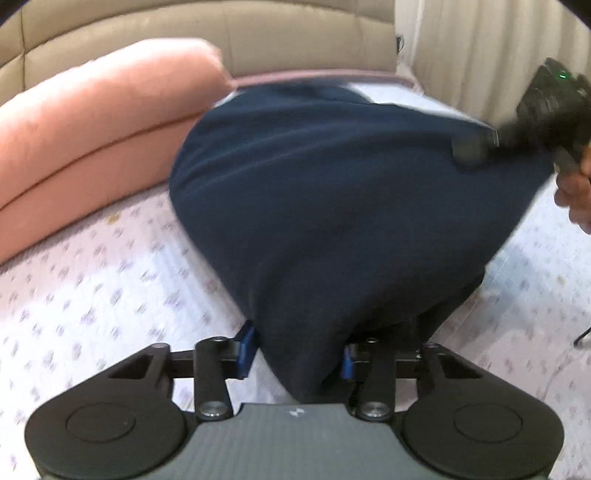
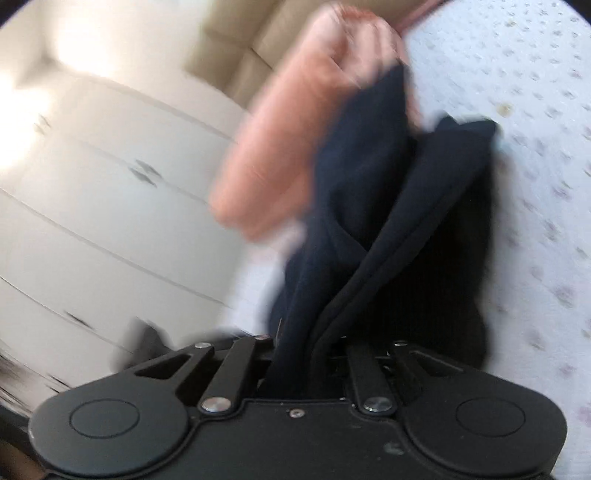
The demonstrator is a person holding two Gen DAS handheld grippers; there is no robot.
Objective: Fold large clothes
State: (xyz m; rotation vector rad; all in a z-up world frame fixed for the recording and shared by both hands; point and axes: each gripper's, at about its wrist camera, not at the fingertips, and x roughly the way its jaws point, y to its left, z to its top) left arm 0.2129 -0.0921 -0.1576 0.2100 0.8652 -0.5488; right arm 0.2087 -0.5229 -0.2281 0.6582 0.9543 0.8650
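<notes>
A large navy garment (image 1: 332,206) is lifted off the flower-print bed sheet (image 1: 92,295) and stretches between both grippers. My left gripper (image 1: 295,354) is shut on a bunched end of it, with the cloth filling the gap between the blue pads (image 1: 245,350). At the upper right of the left wrist view, my right gripper (image 1: 469,151) pinches the garment's far edge, held by a person's hand (image 1: 576,199). In the right wrist view the navy garment (image 2: 388,221) runs in folds, hem showing, straight into my right gripper (image 2: 306,354), whose jaws are closed on it. Both views are blurred.
A thick pink folded duvet (image 1: 92,122) lies along the left of the bed, below a beige padded headboard (image 1: 258,33). Pale curtains (image 1: 480,44) hang at the right. White cupboard doors (image 2: 110,184) stand beyond the bed in the right wrist view.
</notes>
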